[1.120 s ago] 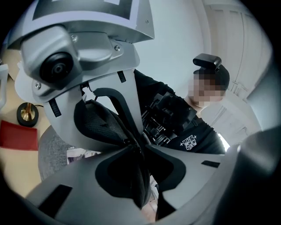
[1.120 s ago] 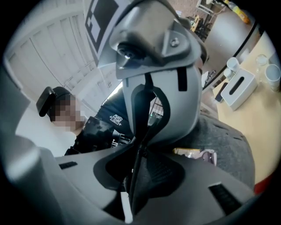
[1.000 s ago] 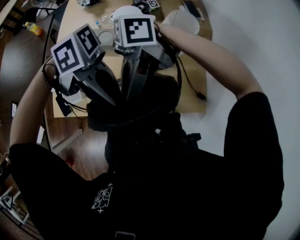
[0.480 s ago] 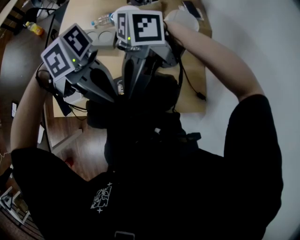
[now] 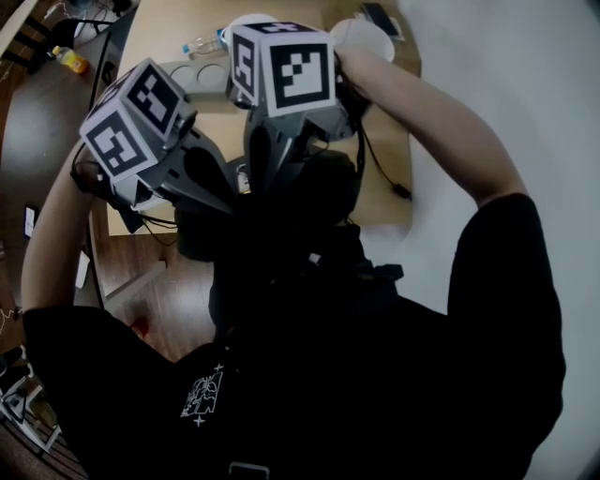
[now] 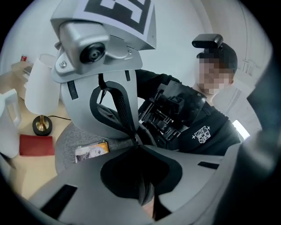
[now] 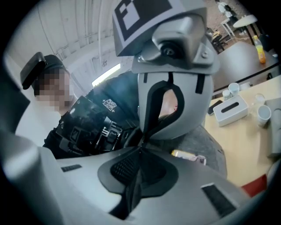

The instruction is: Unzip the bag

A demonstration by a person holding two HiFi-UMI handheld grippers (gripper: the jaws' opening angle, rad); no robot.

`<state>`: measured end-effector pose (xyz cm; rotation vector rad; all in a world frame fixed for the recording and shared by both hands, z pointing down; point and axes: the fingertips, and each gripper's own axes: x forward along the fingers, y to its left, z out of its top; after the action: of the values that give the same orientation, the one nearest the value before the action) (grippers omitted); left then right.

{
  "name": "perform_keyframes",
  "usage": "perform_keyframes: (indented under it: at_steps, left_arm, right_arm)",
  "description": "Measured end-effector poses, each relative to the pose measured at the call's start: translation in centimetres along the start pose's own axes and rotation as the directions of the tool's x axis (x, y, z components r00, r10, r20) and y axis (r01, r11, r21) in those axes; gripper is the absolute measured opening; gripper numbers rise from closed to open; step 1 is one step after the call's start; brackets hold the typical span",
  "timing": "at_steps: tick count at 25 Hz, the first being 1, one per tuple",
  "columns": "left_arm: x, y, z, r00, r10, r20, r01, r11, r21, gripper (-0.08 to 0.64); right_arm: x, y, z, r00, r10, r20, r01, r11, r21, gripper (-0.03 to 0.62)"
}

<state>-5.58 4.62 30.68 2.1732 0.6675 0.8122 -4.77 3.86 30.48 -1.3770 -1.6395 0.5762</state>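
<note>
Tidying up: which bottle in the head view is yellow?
The far-left bottle on the dark table; the clear bottle sits on the tan table.

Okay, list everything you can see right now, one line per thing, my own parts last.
table: one, light wood, ahead
felt bag: one, grey, on the table at both grippers' tips
packet: one, yellow-edged, on the felt bag
lamp: one, white shade, brass base, on the table
red item: one, flat, beside the lamp
tissue box: one, white, on the table
cups: at least two, white, near the tissue box
clear bottle: one, table's far edge
yellow bottle: one, on a dark table beyond
chest gear: black, strapped to the person's front
left gripper: grey, jaws together
right gripper: grey, jaws closing, almost together; nothing identifiable between them
</note>
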Motion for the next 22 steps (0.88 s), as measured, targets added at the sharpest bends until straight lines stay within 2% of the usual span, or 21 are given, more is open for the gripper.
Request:
perform_keyframes:
  at_steps: [3,5,8,10,13,16,18,20,22]
  left_arm:
    - [-0.3,0.2,-0.1,0.996,0.091,-0.026,-0.09,0.995,0.031,0.006]
    - [-0.8,0.5,0.0,0.987,0.161,-0.016,-0.161,0.987,0.024,0.008]
    - [-1.6,0.3,0.1,0.973,0.217,0.082,-0.208,0.972,-0.108,0.005]
    - [-2.2,0.2,0.5,0.951,0.255,0.173,-0.224,0.958,-0.179,0.005]
    - [-3.3,1.3,0.7,0.889,0.368,0.272,-0.32,0.925,-0.208,0.005]
    - [-4.1,2.0,0.3,0.804,0.497,0.326,-0.443,0.867,-0.228,0.005]
    - [-4.4,2.1,0.1,0.754,0.553,0.354,-0.492,0.833,-0.254,0.006]
    - [-4.9,2.3,0.1,0.707,0.579,0.406,-0.495,0.815,-0.301,0.006]
    - [-5.7,2.4,0.0,0.659,0.581,0.478,-0.459,0.814,-0.356,0.005]
  right_arm:
    - [-0.5,-0.4,0.3,0.999,-0.039,0.023,0.039,0.999,0.006,0.016]
    - [-1.0,-0.7,0.4,0.996,-0.077,0.045,0.076,0.997,0.02,0.015]
    - [-1.9,-0.4,0.7,0.986,-0.134,0.102,0.13,0.99,0.053,0.015]
    - [-2.6,0.1,0.8,0.97,-0.184,0.158,0.173,0.982,0.081,0.015]
    - [-4.0,-0.6,0.3,0.924,-0.29,0.25,0.26,0.955,0.145,0.014]
    - [-5.0,-1.1,-0.1,0.852,-0.39,0.35,0.33,0.918,0.219,0.013]
    - [-5.4,-1.4,-0.4,0.8,-0.434,0.414,0.351,0.898,0.264,0.012]
    - [-5.8,-1.6,-0.7,0.749,-0.463,0.474,0.36,0.885,0.295,0.012]
    - [-6.6,-1.7,-0.9,0.69,-0.49,0.533,0.373,0.872,0.318,0.011]
